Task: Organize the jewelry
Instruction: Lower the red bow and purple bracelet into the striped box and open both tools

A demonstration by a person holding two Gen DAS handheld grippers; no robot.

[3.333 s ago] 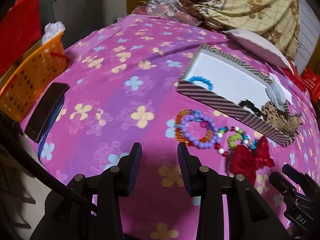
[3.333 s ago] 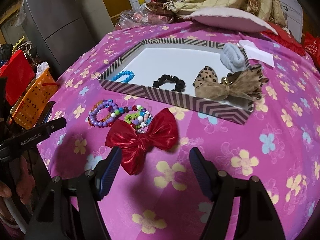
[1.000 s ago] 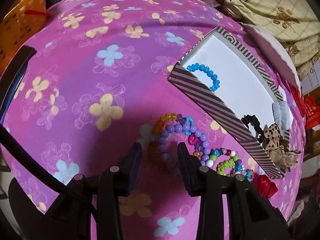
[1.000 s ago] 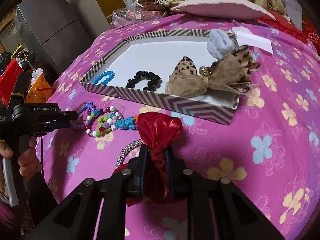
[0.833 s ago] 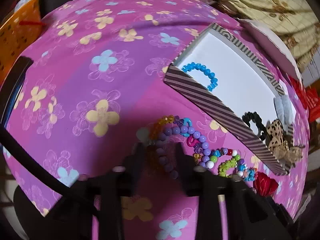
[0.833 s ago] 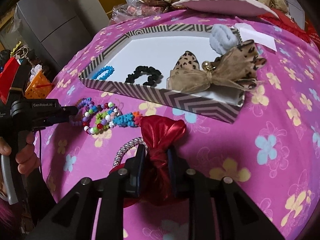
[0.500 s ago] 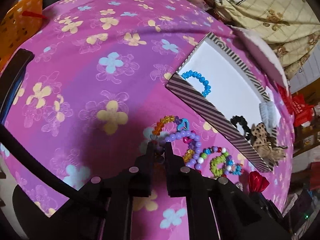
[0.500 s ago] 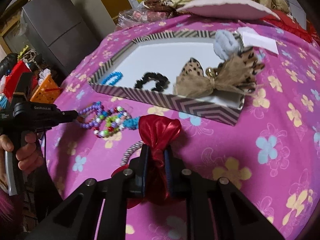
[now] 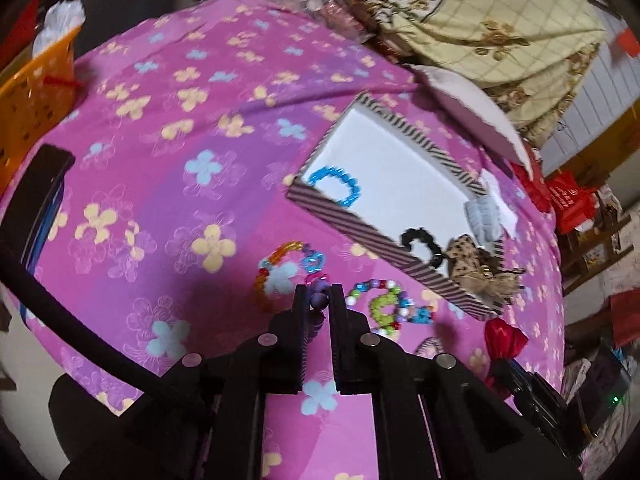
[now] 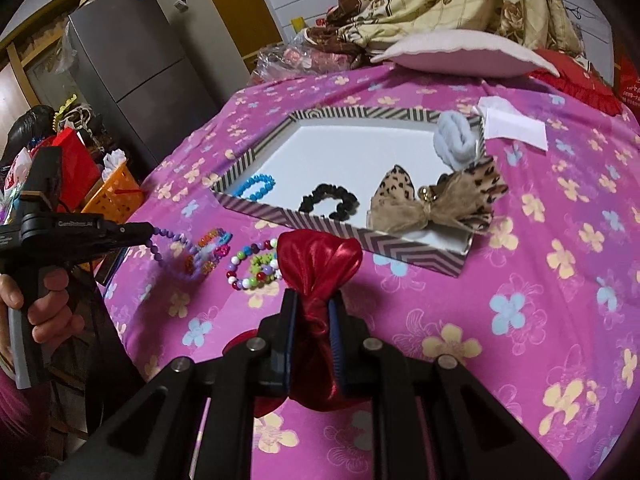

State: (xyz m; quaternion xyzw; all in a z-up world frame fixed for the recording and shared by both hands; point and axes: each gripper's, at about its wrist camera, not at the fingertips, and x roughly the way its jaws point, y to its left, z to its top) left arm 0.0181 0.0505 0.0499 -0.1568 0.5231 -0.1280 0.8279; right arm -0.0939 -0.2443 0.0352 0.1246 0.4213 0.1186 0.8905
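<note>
Pink flowered cloth [image 9: 168, 128] covered the bed, and on it sat my striped tray [image 10: 416, 249], already holding a blue bracelet [image 10: 256, 186], a black scrunchie [image 10: 330, 201], a leopard bow [image 10: 436, 200] and a pale scrunchie [image 10: 456, 142]. My left tongs [image 9: 319, 300] were clenched on the purple bracelet [image 10: 170, 240], lifted off the cloth with most of its loop dangling. My right tongs [image 10: 312, 312] were clamped on the red bow [image 10: 318, 260] at its knot, just short of the tray's near wall. I judged the dangling loop the main risk: it hung close to the orange bracelet [image 9: 276, 268] and could snag it and drag it along, or slip out, since only a few beads were pinched. The bow could catch the tray's wall if carried in too low. Only the right view showed how the purple loop hung and my hand [image 10: 44, 300] on the left grip; the left view showed just a bead or two between its tongs, but gave the multicolour bracelet [image 9: 380, 304] and a silvery one [image 9: 430, 346] that the bow hid from the right.
</note>
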